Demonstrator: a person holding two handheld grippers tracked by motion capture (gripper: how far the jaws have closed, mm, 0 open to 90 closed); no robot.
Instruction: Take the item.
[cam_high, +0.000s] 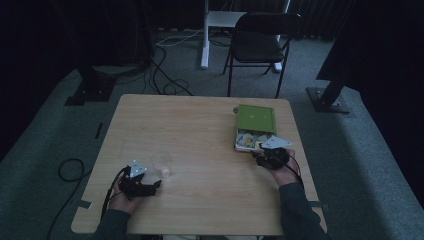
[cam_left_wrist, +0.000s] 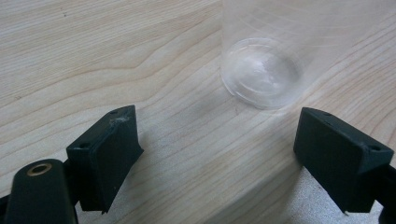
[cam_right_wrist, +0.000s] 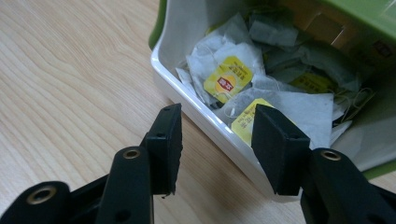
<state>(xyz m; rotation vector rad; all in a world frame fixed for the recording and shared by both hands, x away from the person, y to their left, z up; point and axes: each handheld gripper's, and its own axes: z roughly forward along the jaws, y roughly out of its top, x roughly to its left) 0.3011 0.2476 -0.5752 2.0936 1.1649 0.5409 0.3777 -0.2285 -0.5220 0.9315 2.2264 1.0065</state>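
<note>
Tea bags are lying heaped in the open green box at the right side of the worktop, and the right tool is hovering at the box's white near rim with its jaws about half open and nothing between them. One yellow-tagged tea bag is sitting just beyond the rim, roughly in line with the gap between the jaws. Across the worktop, well apart from the box, the left tool is resting near the front edge with its jaws standing wide open and empty, and a clear plastic cup is standing upright just ahead of them, untouched. In the high view the right tool is showing at the box's near end and the left tool just short of the cup. The step in hand is looking like the reach for one tea bag, probably meant for the cup. The next move is calling for the right tool to be dipping over the rim, closing on a single bag or its tag without dragging tangled neighbours out by their strings.
</note>
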